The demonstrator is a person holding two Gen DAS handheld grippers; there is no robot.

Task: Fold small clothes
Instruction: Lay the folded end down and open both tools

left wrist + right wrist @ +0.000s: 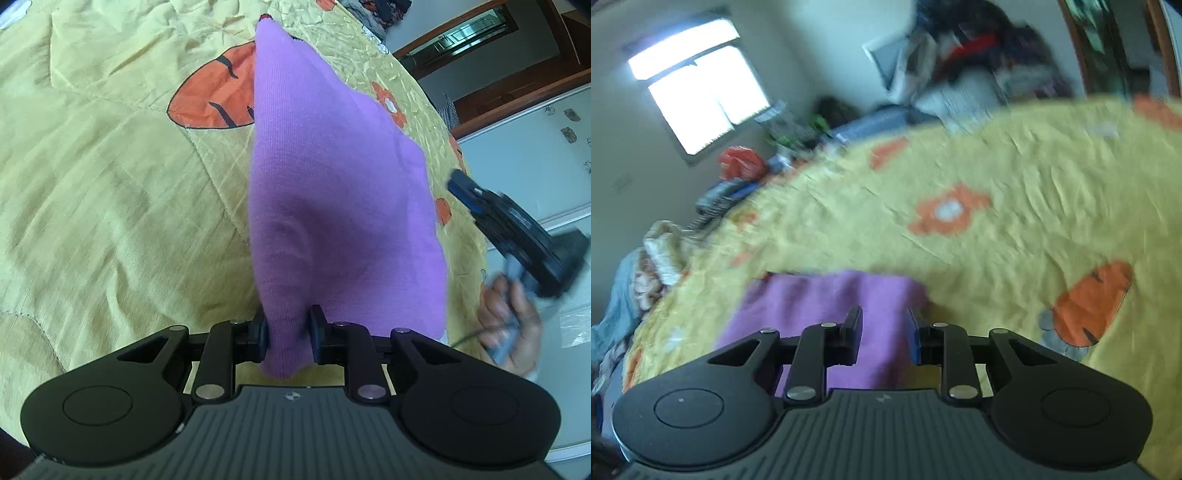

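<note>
A small purple knit garment lies stretched on the yellow bedspread. My left gripper is shut on its near corner and holds it a little raised. My right gripper is open and empty above the garment, whose far edge lies flat on the bedspread. In the left wrist view the right gripper hovers, blurred, beside the garment's right edge, held by a hand.
The bedspread has orange flower and carrot prints. Piles of clothes and a red bag sit beyond the bed's far edge. A window is at upper left. A wooden door frame stands past the bed.
</note>
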